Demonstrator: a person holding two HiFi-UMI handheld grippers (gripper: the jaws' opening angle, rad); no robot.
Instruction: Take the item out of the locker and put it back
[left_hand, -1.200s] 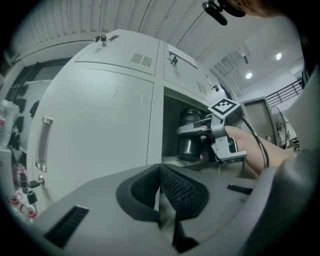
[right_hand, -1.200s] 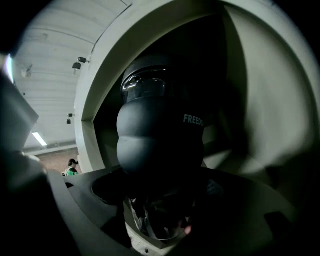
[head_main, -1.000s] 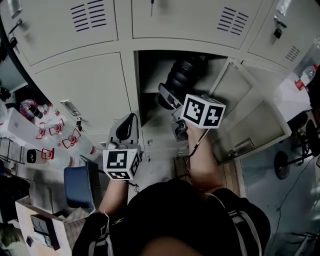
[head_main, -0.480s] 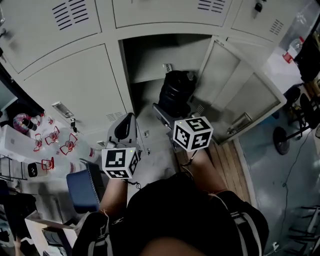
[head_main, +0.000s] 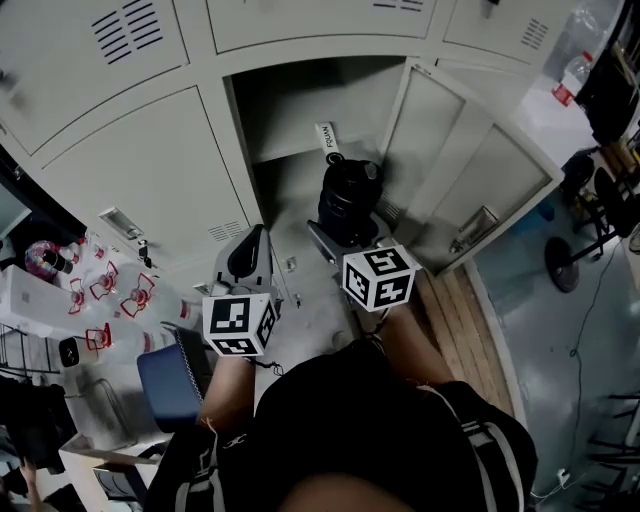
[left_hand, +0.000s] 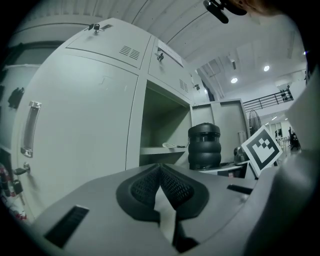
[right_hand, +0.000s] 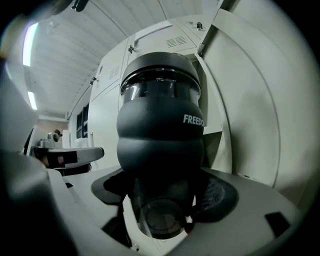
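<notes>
A black ribbed bottle (head_main: 348, 202) with a dark lid is held upright in front of the open locker (head_main: 300, 110). My right gripper (head_main: 340, 235) is shut on its lower part, and in the right gripper view the bottle (right_hand: 161, 135) fills the space between the pads. In the left gripper view the same bottle (left_hand: 204, 146) stands outside the locker opening. My left gripper (head_main: 250, 255) hangs to the left, below the closed locker door, and its pads (left_hand: 161, 186) meet with nothing between them.
The locker door (head_main: 470, 190) swings open to the right. A shelf (left_hand: 162, 148) inside carries a small flat item. Closed lockers (head_main: 130, 160) stand to the left and above. A blue chair (head_main: 165, 370) and cluttered boxes sit at the lower left.
The right gripper has drawn the bottle back and down, out of the locker compartment toward me. The left gripper has stayed in place.
</notes>
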